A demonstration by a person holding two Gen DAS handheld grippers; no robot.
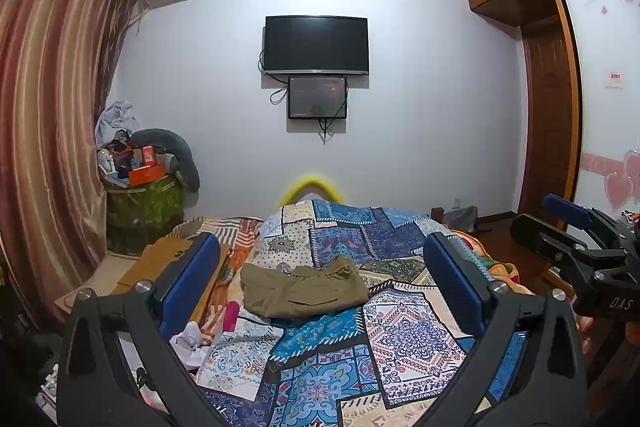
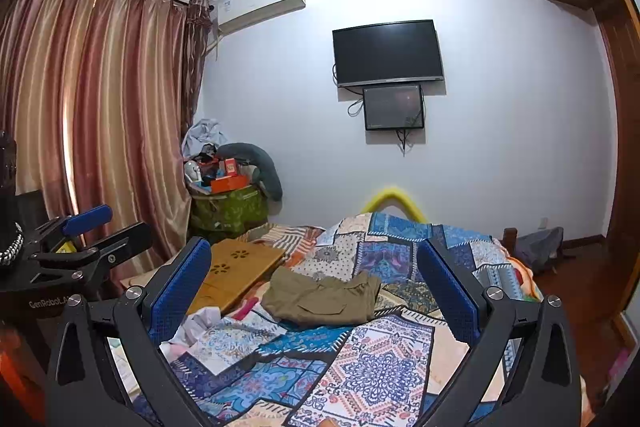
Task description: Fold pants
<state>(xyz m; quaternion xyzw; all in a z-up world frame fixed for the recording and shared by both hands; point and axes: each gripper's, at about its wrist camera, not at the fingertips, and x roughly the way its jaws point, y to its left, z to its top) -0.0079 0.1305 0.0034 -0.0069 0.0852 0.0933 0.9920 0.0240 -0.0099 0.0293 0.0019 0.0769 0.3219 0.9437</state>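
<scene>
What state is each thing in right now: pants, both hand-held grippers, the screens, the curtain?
Pants: folded into a compact bundle, lying on the quilt, untouched.
Left hand-held gripper: open, empty, above the bed.
Right hand-held gripper: open, empty, above the bed.
Television: dark.
Small screen: dim; cannot tell if on.
Curtain: drawn shut.

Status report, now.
Both tongs, left and right, open, empty. Pants bunched on quilt, untouched. Nothing in the way.
</scene>
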